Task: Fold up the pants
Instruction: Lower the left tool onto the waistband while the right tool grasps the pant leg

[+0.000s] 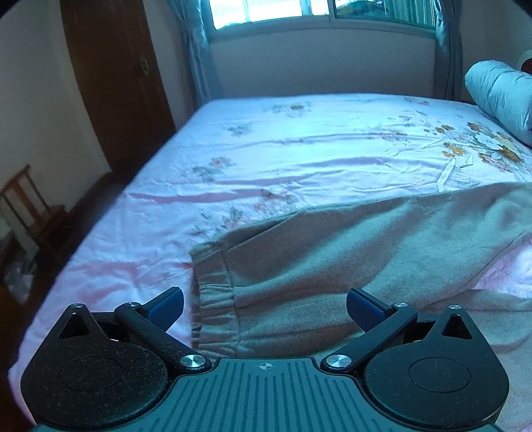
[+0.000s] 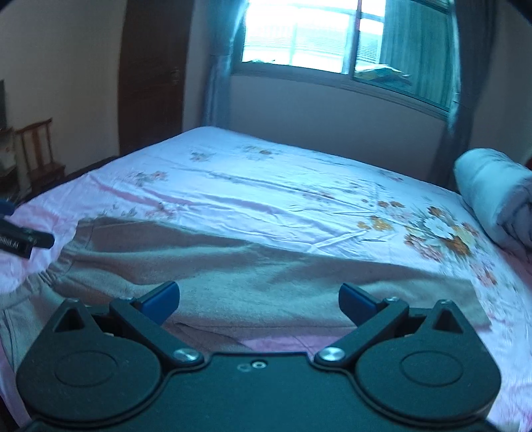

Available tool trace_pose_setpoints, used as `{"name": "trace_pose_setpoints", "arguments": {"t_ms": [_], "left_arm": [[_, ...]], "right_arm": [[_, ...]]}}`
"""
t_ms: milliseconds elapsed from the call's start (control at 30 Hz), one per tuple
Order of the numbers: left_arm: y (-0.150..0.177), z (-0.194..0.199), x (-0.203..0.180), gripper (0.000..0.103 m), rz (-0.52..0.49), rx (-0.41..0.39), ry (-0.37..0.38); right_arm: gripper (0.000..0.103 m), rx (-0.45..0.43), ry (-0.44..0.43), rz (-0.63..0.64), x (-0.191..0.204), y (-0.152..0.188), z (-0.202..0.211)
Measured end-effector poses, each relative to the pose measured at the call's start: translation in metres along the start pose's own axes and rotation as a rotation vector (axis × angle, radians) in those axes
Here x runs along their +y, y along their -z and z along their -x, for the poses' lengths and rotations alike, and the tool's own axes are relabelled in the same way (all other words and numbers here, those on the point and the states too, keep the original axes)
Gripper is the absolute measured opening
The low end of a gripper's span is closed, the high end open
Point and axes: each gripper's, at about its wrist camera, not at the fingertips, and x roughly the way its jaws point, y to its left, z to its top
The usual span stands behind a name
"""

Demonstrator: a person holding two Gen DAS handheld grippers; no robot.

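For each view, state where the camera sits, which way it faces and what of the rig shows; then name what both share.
Left wrist: on the left gripper, facing the window across the bed; open fingers over the pants waistband.
Right wrist: on the right gripper, facing likewise over the pant leg; open fingers, left gripper's tip at left edge.
Shared: pants, bed, window, rolled quilt.

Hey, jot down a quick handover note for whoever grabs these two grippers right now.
Left gripper: jaws open, empty, over the waistband.
Right gripper: jaws open, empty, over the legs.
Pants: grey, spread lengthwise on the bed, waistband to the left, hems to the right.
Done: laid out; whether they are already halved lengthwise is unclear.
Left: grip and fold.
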Motion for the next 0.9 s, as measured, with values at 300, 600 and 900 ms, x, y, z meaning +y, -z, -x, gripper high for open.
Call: {"name": "trace_pose_setpoints", "arguments": {"t_ms": [300,600,900], "left_arm": [[-0.022,-0.068,0.022,0.103,-0.063,0.04,-0.009],[-0.036,-0.142,0.043,0.103,-0.134,0.104,-0.007],[-0.056,-0.205,0.045,0.103,-0.273,0.181,0.16]], "right_arm": [[0.096,0.031,-0.088,0.012,-0.006,-0.008,-0.04],[0.095,0.074,-0.18,0.101,-0.007,-0.026,-0.1],[0.094,0.183,-0.34,0.295,-0.006,-0.057,-0.19]]}}
